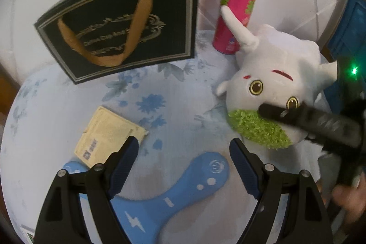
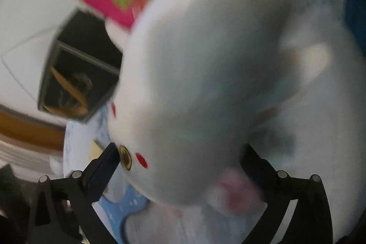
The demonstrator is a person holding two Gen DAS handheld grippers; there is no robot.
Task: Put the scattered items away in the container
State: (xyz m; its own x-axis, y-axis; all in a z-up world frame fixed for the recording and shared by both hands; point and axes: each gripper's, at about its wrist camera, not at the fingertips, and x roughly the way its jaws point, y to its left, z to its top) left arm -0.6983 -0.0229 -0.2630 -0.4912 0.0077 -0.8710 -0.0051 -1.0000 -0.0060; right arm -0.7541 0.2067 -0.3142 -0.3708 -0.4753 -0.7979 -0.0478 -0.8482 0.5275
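Observation:
A white plush toy (image 1: pixel 274 65) with a green tuft lies on the flowered tablecloth (image 1: pixel 160 88), at the right of the left wrist view. One black finger (image 1: pixel 286 112) of the right gripper rests across its face beside an eye. In the right wrist view the blurred plush (image 2: pixel 205 61) fills the space between the wide-spread fingers of my right gripper (image 2: pixel 179 157), which touch both sides of its head. My left gripper (image 1: pixel 184 145) hangs open over a blue U-shaped device (image 1: pixel 183 189), with a beige packet (image 1: pixel 107 136) by its left finger.
A black gift box (image 1: pixel 128 31) with a tan ribbon handle stands at the back left. A pink and yellow snack can (image 1: pixel 238 4) stands behind the plush. A blue crate (image 1: pixel 347 26) shows at the right edge. A hand (image 1: pixel 350 196) holds the right gripper.

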